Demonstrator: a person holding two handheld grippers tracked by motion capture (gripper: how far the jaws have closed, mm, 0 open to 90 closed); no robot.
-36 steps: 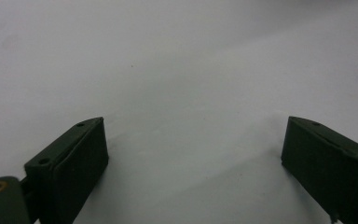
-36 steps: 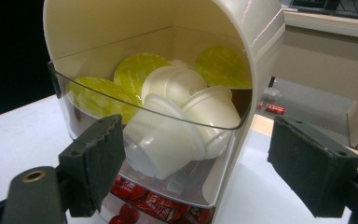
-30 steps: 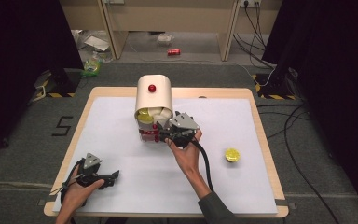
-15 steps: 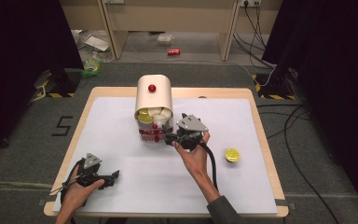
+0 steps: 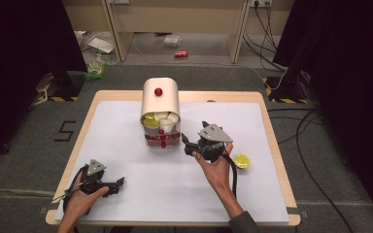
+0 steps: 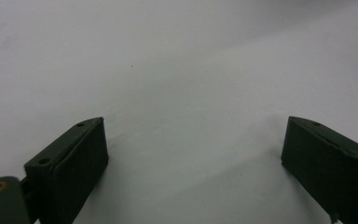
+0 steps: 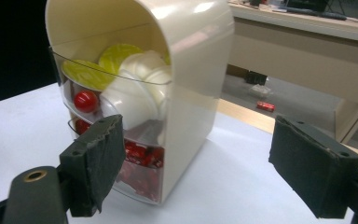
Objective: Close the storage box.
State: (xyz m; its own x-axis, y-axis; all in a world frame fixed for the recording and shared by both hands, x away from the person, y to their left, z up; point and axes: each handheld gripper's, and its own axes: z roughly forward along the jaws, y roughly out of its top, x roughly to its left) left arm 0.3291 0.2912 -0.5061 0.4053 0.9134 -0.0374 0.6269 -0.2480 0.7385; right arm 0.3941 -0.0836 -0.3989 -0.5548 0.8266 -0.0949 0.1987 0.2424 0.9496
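Right hand-held gripper (image 7: 196,163) view — red pieces (image 7: 142,156) inside the drawer box (image 7: 196,74).

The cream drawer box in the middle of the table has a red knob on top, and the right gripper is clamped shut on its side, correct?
Not quite. The cream drawer box does have a red knob on top, but the right gripper is not clamped on it. The right gripper view shows its fingers spread wide, apart from the box, holding nothing.
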